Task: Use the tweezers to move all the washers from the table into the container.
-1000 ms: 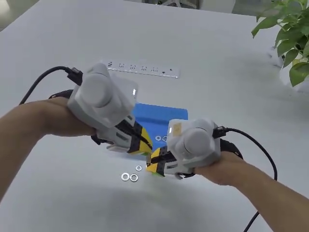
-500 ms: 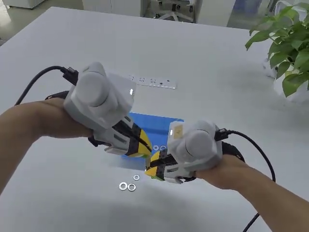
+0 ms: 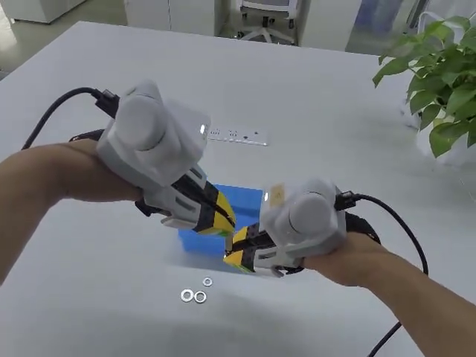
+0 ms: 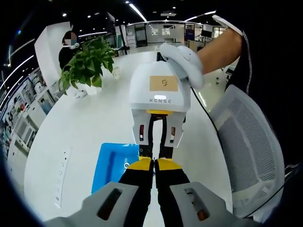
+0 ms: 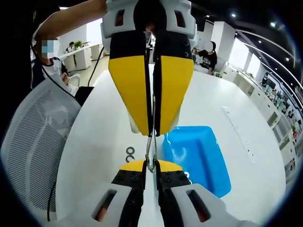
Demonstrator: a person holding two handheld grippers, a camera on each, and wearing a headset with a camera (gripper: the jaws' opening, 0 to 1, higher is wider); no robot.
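Tweezers [image 5: 150, 150], thin bare metal with two slim legs, run from 12 to 6 o'clock in the right gripper view, bridging both pairs of jaws; we cannot tell which end is the tip. We see the left gripper [image 3: 225, 222] and right gripper [image 3: 233, 257] each clenched on them, just beside the blue container [image 3: 239, 198]. Three silver washers [image 3: 195, 294] lie on the counter [image 3: 335, 111] at 7 o'clock from the grippers.

You work under bright, even overhead light; ceiling strip lights [image 4: 137, 12] show in your left gripper view. Soft, faint shadows lie on the white table [image 3: 312, 111]. The blue container [image 5: 199, 156] carries pale glare patches. Both gripper views bend strongly at their edges; the nearest jaws blur slightly.
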